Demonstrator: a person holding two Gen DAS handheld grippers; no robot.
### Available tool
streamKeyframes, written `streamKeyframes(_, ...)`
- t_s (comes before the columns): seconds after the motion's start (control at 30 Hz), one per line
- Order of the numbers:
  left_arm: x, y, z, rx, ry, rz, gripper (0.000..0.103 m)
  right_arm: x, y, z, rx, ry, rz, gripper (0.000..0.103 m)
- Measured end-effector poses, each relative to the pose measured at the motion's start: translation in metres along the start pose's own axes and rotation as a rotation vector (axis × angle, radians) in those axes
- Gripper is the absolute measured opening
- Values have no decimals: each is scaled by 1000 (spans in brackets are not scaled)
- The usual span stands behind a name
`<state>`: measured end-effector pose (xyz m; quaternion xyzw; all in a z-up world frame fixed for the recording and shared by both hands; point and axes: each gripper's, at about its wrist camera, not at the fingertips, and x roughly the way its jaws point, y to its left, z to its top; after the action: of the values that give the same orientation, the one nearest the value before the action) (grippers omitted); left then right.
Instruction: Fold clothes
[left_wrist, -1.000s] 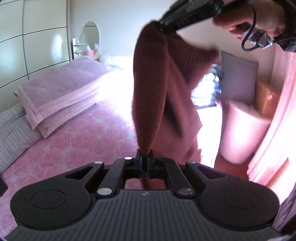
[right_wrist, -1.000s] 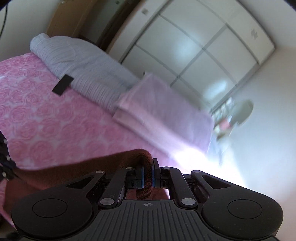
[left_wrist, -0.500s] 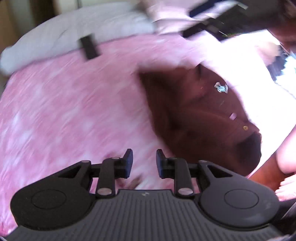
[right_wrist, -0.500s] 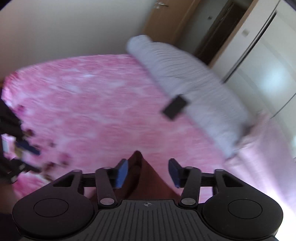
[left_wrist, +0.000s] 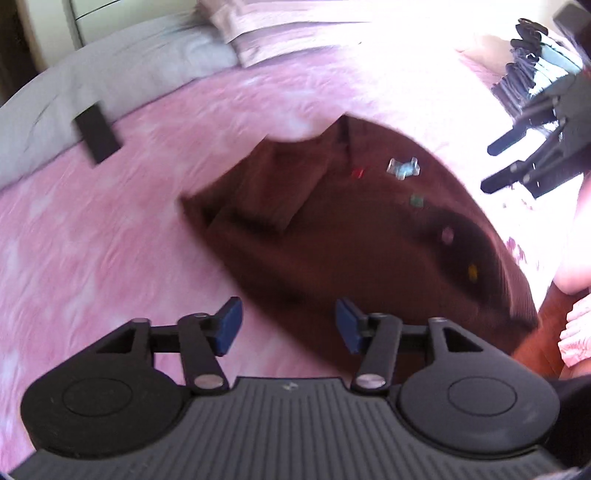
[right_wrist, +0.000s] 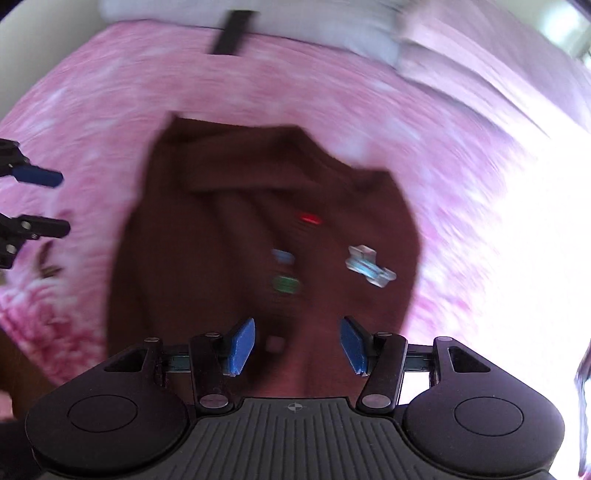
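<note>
A dark maroon cardigan (left_wrist: 351, 229) with coloured buttons and a small silvery patch lies crumpled on the pink rose bedspread (left_wrist: 92, 258). My left gripper (left_wrist: 288, 328) hovers over its near edge. Its jaws are opening, and the pads touch nothing. In the right wrist view the same cardigan (right_wrist: 229, 221) spreads below my right gripper (right_wrist: 297, 345). Its jaws are also opening, with the blue pads clear of the cloth underneath. Each gripper shows in the other's view: the right gripper (left_wrist: 517, 158) at the far right, the left gripper (right_wrist: 37, 203) at the left edge.
A flat black object (left_wrist: 96, 138) lies by a grey striped pillow (left_wrist: 110, 62) at the head of the bed. A folded pink blanket (left_wrist: 295, 26) sits beyond. A stack of folded clothes (left_wrist: 532, 66) is at the far right. The bed edge and floor (left_wrist: 535, 347) are near right.
Both grippers held the cardigan up in the air. They have let go, opened, tipped downward and sunk toward the bed. The cardigan now lies on the bedspread.
</note>
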<state>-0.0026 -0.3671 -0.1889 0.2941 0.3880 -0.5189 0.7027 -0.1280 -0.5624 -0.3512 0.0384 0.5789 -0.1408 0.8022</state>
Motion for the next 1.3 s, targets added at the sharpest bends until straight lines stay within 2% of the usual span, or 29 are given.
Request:
streamKeyframes(0.1,40,3,29,6,30,40,61,18,-48,2,40,8,4,56)
streamKeyframes(0.2,80,19,54,-33,72,77,61,45,-91,8,47,6,5,56)
streamKeyframes(0.3,105,28,77,-2,88,101,60,77,-130,17,67,-6,27,56)
streamKeyframes(0.43,131,37,110,63,42,43,61,127,-161,39,12,-39,81,57)
streamKeyframes(0.57,174,39,138,159,75,44,61,172,-181,62,12,-66,141,57)
streamKeyframes(0.6,188,42,143,162,110,35,58,181,-186,65,29,-62,164,57)
streamKeyframes(0.63,201,44,146,159,152,12,44,187,-191,66,49,-52,194,56)
streamKeyframes(0.67,213,45,147,173,206,-18,30,188,-194,68,55,-43,208,40)
streamKeyframes(0.7,224,45,147,195,265,-48,8,188,-196,71,60,-34,220,32)
streamKeyframes(0.73,229,43,148,231,290,-59,8,189,-198,73,65,-25,232,1)
streamKeyframes(0.83,210,45,163,294,252,-25,7,170,-205,82,38,-28,239,1)
streamKeyframes(1.0,168,82,215,284,113,88,7,102,-215,123,-118,-170,136,1)
streamKeyframes(1.07,165,100,235,269,82,135,9,99,-219,148,-132,-223,97,1)
streamKeyframes(1.1,167,107,240,248,77,169,14,101,-220,161,-131,-250,77,2)
streamKeyframes(1.13,169,113,243,222,75,208,22,103,-222,173,-130,-278,57,3)
streamKeyframes(1.17,172,120,246,195,74,248,29,104,-220,177,-124,-299,42,10)
streamKeyframes(1.2,174,126,250,169,73,287,33,105,-218,180,-117,-319,28,45)
streamKeyframes(1.23,171,128,247,143,64,302,33,107,-215,183,-110,-339,14,69)
streamKeyframes(1.27,165,127,243,118,53,306,35,108,-213,186,-103,-360,-1,70)
streamKeyframes(1.3,160,126,238,98,46,298,40,105,-210,181,-89,-371,25,70)
